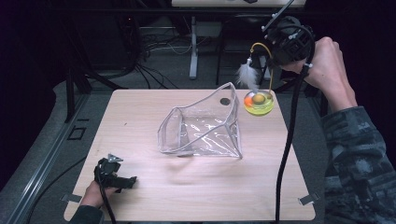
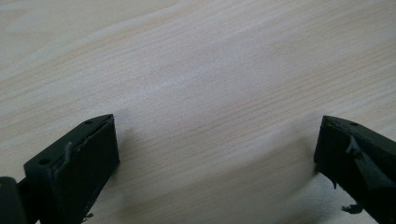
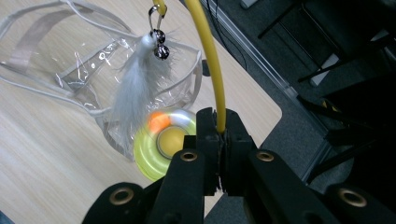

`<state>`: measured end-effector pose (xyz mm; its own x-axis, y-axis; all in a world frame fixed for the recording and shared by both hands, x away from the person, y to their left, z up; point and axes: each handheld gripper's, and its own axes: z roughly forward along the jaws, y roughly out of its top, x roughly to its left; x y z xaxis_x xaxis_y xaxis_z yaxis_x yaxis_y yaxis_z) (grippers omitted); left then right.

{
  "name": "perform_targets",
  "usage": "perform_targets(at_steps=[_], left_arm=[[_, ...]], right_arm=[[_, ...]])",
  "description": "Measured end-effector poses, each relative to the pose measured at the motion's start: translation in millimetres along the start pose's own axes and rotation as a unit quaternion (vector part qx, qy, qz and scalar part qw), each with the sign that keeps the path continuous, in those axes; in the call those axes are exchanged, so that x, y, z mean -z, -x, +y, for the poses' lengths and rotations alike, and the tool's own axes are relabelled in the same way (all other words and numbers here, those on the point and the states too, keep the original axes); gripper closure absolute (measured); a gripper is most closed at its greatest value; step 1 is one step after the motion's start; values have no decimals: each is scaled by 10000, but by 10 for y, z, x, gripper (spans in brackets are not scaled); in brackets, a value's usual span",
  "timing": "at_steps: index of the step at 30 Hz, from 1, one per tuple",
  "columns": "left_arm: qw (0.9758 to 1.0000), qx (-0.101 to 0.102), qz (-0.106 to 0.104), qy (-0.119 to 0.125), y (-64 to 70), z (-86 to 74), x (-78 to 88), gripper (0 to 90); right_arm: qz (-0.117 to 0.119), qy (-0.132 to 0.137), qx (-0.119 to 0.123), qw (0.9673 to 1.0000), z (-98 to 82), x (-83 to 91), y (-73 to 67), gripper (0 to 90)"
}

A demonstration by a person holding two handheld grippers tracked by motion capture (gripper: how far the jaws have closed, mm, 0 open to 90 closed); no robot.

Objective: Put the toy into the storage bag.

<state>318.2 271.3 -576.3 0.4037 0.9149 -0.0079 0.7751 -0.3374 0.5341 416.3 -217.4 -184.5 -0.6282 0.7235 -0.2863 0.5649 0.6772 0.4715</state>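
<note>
A cat toy hangs in the air over the table's far right corner: a yellow-green round base [image 1: 258, 103] with an orange ball, a curved yellow wire [image 1: 269, 63] and a white feather [image 1: 248, 74] with small bells. My right gripper [image 1: 275, 57] is shut on the yellow wire [image 3: 212, 70], with the base [image 3: 161, 144] and the feather [image 3: 135, 91] below it. A clear plastic pouch [image 1: 203, 126] with a white rim stands open in the table's middle. My left gripper [image 1: 126, 182] rests open near the front left, its jaws wide apart over bare wood [image 2: 210, 102].
The light wooden table [image 1: 196, 191] ends close behind the toy, with dark floor, cables and a table leg [image 1: 193, 46] beyond. A thick black cable [image 1: 287, 140] trails from my right gripper down across the table's right side.
</note>
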Motion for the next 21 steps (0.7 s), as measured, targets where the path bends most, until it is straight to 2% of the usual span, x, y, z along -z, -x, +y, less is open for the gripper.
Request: perform_targets(at_steps=[10,21], left_arm=[[10000,1,-2,-5,1,1,0,0],[10000,-26,1,10,2,-1,-1,0]], right_arm=[[-38,107,124,9999,145,51,-62,881],[30,182,241,9995,319,77,-145,881]])
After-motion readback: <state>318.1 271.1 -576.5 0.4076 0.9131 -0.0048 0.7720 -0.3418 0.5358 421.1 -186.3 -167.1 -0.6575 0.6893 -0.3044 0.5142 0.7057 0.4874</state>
